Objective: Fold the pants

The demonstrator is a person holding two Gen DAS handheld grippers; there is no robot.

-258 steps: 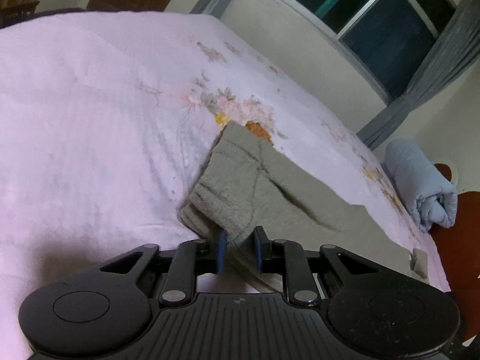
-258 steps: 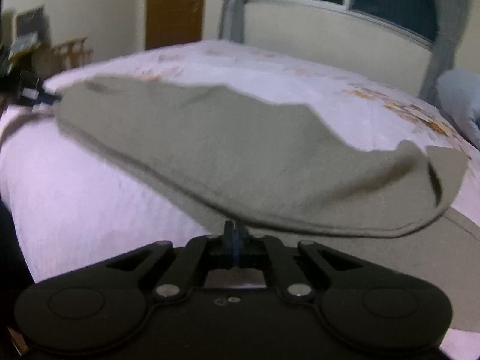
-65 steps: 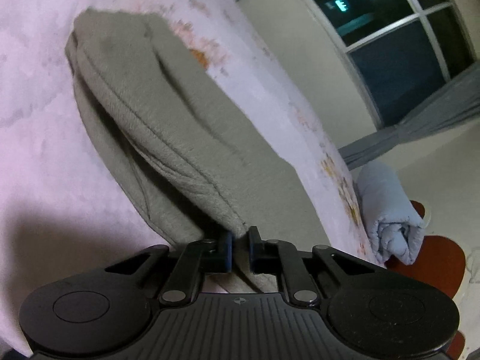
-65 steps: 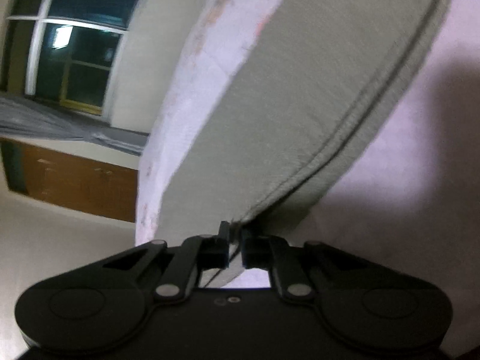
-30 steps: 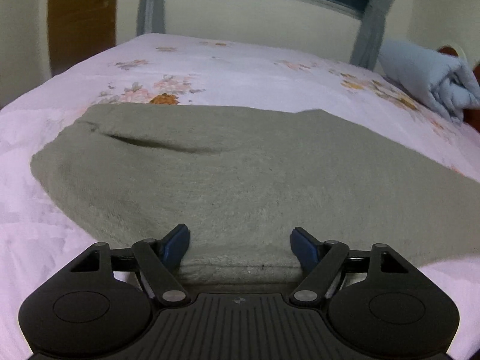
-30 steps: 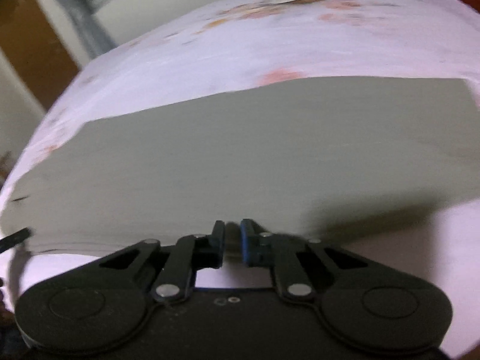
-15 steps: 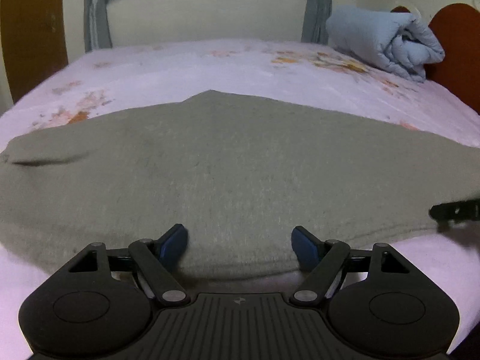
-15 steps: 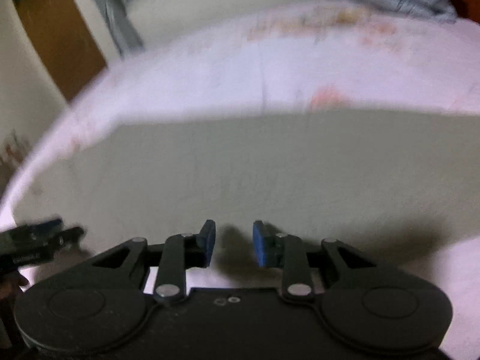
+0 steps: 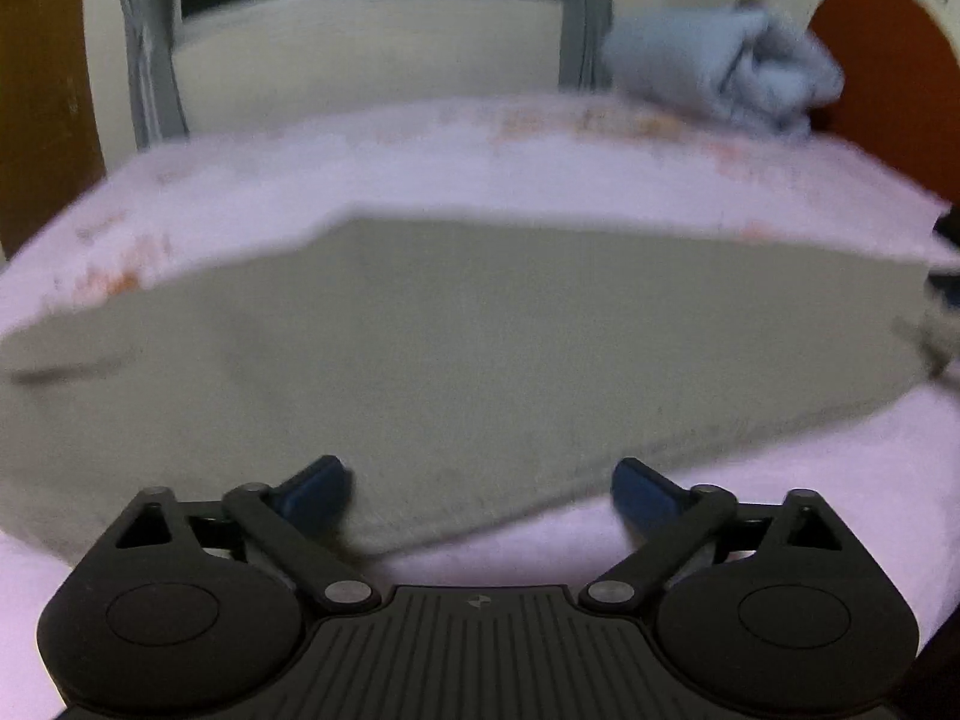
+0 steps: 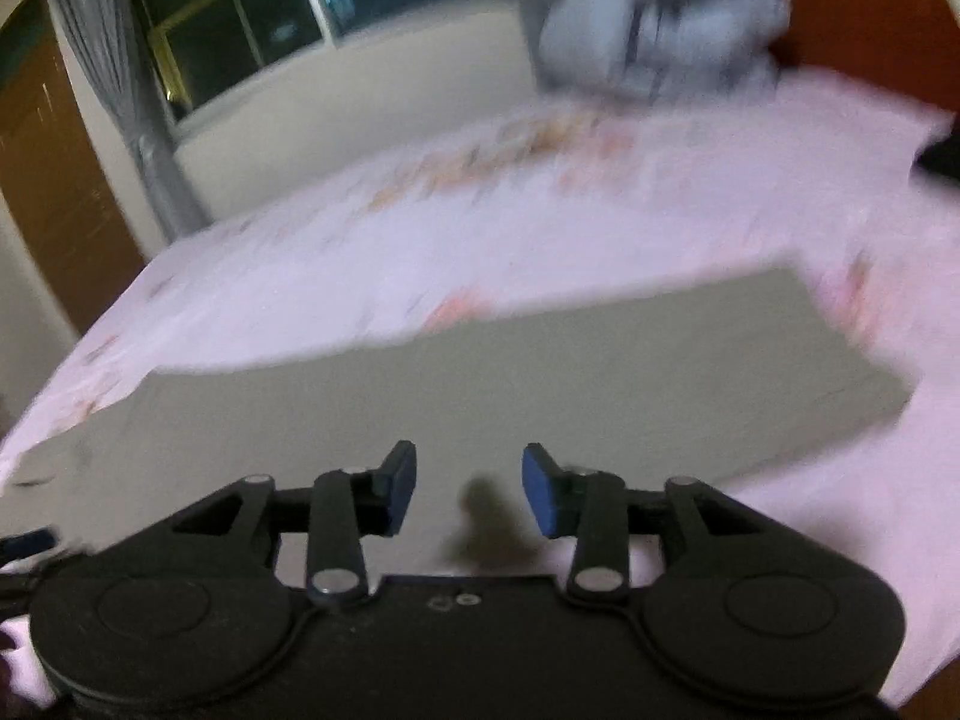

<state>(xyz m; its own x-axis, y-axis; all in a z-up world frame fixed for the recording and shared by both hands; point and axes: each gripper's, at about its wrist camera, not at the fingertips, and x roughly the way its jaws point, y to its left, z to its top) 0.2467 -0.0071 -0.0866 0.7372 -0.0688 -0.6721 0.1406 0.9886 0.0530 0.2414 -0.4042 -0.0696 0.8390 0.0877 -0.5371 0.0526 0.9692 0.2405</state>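
Since a second ago both our grippers have let go: left gripper [image 9: 480,489] fingers spread wide, right gripper [image 10: 468,489] partly open, both empty; the folded grey pants [image 9: 456,348] lie crosswise just ahead on the bed [image 9: 540,180].

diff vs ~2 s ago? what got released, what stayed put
Both grippers let go: the left gripper and right gripper were clamped on the pants edge; their jaws have just been opening, nothing pinched. Pants now lie folded flat. Bed and rolled blanket unchanged.
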